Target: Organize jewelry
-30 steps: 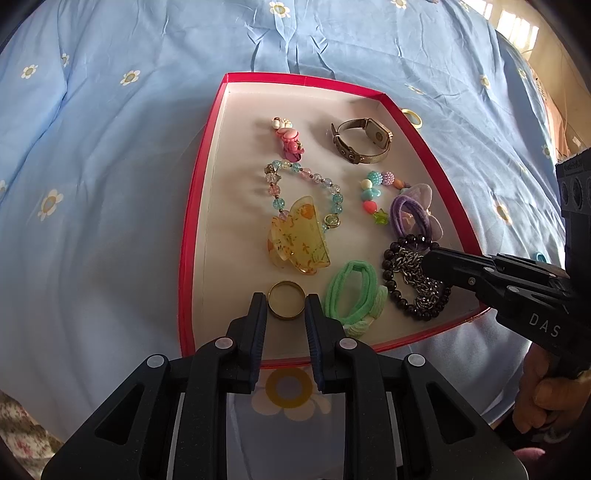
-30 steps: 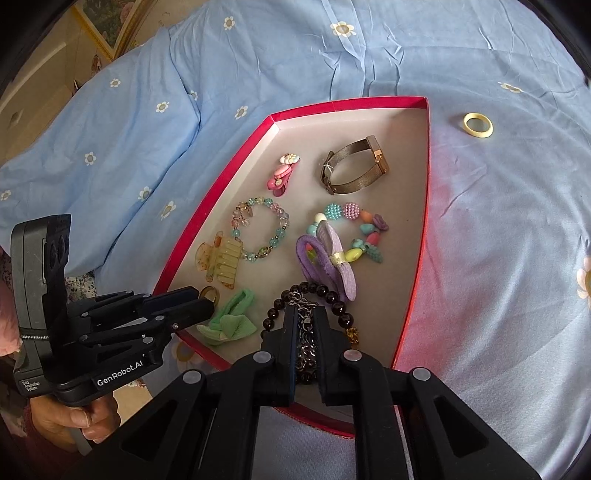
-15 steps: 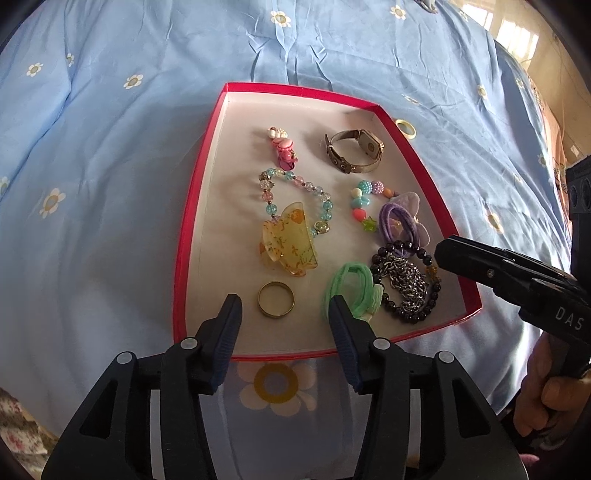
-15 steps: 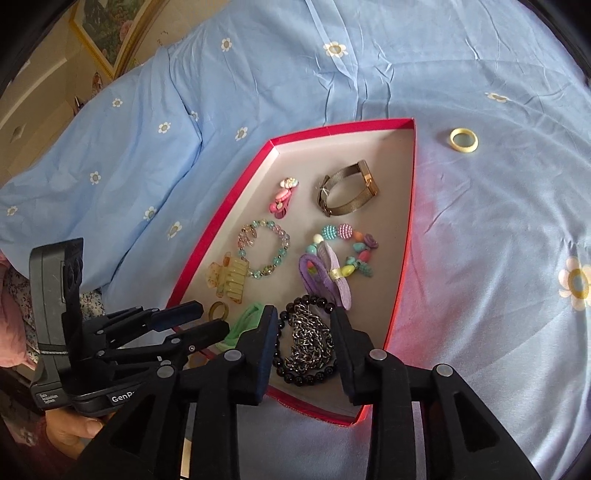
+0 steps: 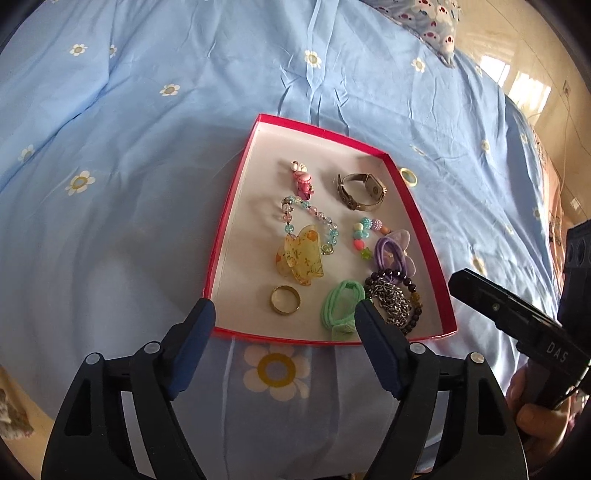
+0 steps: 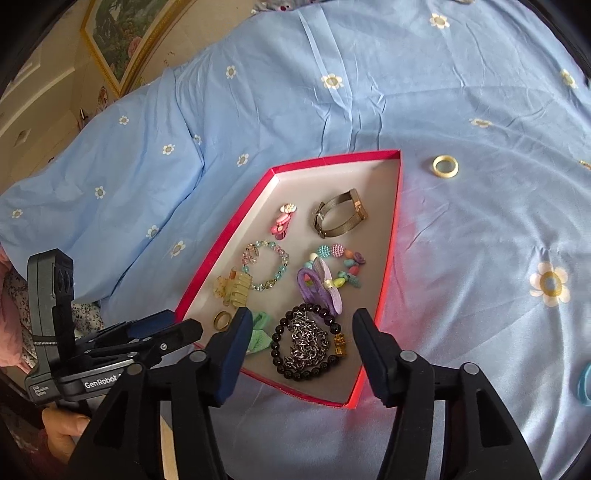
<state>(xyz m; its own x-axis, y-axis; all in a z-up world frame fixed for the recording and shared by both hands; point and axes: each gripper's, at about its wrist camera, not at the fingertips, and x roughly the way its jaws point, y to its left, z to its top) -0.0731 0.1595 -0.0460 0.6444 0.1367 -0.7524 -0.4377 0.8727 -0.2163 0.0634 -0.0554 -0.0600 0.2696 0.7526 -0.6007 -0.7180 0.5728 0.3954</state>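
A red-rimmed tray (image 5: 226, 218) (image 6: 390, 236) lies on the blue bedspread. It holds a gold ring (image 5: 285, 299) (image 6: 223, 319), a yellow hair claw (image 5: 300, 256), a green hair tie (image 5: 341, 306), a black bead bracelet with a silver chain (image 5: 396, 302) (image 6: 306, 341), a purple hair tie (image 6: 320, 284), a beaded bracelet (image 6: 266, 266), a watch (image 5: 362, 191) (image 6: 341, 217) and a pink clip (image 5: 303, 181). My left gripper (image 5: 284, 317) is open and empty above the tray's near edge. My right gripper (image 6: 301, 325) is open and empty above the black bracelet.
A pale yellow ring (image 6: 446, 166) (image 5: 408, 175) lies on the bedspread just outside the tray's far right corner. A blue object (image 6: 583, 382) shows at the right edge of the right wrist view. A framed picture (image 6: 129, 33) hangs behind the bed.
Both grippers have opened and pulled back up from the tray. The left let go of the gold ring; the right let go of the silver chain, which lies inside the black bracelet.
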